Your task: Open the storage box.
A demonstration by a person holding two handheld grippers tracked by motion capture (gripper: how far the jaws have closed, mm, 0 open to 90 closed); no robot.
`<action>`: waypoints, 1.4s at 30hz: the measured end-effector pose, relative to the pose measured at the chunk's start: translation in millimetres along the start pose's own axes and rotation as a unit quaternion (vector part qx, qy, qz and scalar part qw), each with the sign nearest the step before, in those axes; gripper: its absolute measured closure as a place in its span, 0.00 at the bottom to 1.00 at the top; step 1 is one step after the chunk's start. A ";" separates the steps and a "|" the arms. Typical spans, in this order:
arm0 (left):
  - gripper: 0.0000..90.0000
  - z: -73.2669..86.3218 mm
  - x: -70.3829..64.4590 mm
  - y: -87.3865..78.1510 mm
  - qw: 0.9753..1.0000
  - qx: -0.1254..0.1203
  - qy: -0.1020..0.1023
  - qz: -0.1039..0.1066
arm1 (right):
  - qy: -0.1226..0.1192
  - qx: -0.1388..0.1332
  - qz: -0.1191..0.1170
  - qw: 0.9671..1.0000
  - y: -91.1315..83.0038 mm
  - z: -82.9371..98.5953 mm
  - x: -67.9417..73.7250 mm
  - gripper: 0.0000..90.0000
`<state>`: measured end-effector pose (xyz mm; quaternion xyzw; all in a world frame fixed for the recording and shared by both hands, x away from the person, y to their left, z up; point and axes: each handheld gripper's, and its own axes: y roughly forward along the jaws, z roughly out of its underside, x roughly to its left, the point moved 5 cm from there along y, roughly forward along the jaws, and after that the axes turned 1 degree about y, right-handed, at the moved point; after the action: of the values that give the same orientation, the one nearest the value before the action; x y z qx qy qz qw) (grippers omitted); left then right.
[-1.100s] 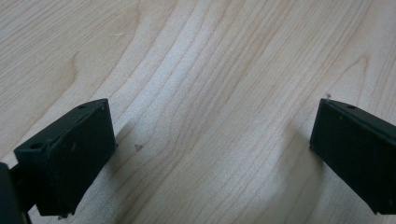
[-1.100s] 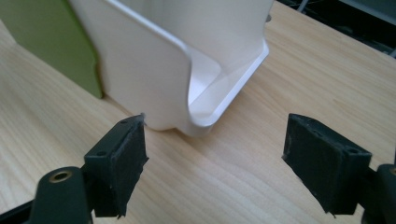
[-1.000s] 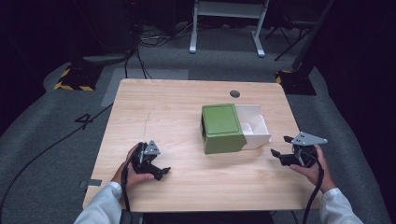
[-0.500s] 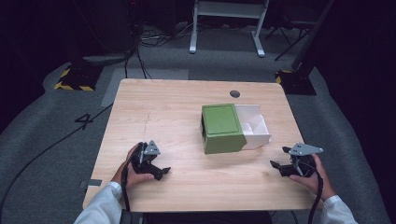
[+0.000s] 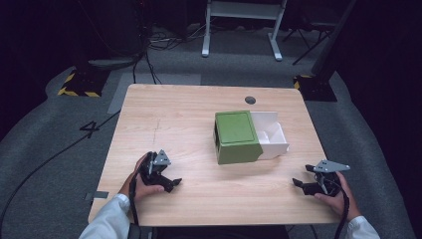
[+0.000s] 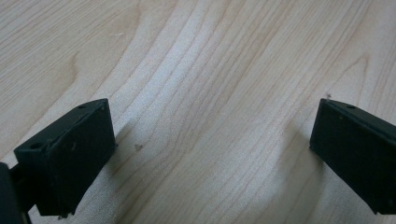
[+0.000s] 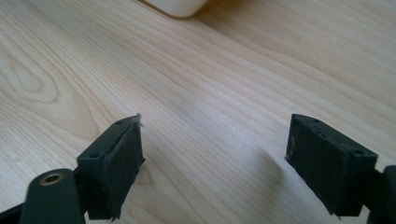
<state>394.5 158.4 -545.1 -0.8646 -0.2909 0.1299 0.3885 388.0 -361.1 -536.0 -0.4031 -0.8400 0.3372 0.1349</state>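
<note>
A green box [image 5: 236,136] sits right of the table's middle, with a white inner tray [image 5: 271,136] slid partway out to its right. My left gripper [image 5: 171,183] rests on the wood near the front left, held by a hand, its jaws spread wide over bare tabletop [image 6: 215,116]. My right gripper [image 5: 300,184] lies near the front right corner, also open, with nothing between its jaws [image 7: 215,140]. A white corner of the tray [image 7: 180,7] shows at the top of the right gripper view.
The wooden table [image 5: 169,114] has a round cable hole [image 5: 250,99] at the back right. Grey carpet with cables surrounds it, and a white frame stand [image 5: 241,25] is behind. The number 4 [image 5: 91,128] is marked on the floor at left.
My right gripper has moved down and toward the table's front edge, coming to rest near the front right corner. The left gripper has stayed put.
</note>
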 end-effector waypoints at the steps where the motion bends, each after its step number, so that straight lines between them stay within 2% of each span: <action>1: 0.00 0.0 0.0 0.0 1.000 0.000 0.000 0.000 | 0.011 -0.005 -0.001 1.000 -0.4 4.9 -2.3 0.19; 4: 0.00 0.0 0.1 0.0 1.000 0.000 0.000 0.000 | 0.028 -0.006 -0.002 1.000 -3.2 9.5 -6.0 0.19; 7: 0.00 0.0 0.0 0.1 1.000 0.000 0.000 0.000 | 0.033 -0.006 0.003 0.999 -5.0 11.4 -7.5 0.19; 42: 0.00 1.1 -0.4 -0.8 1.000 -0.001 0.002 0.002 | 0.037 -0.007 0.002 0.999 -5.2 11.8 -7.8 0.20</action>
<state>393.4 159.2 -545.2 -0.8656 -0.2888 0.1286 0.3883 384.0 -374.9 -540.8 -0.4176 -0.8360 0.3167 0.1625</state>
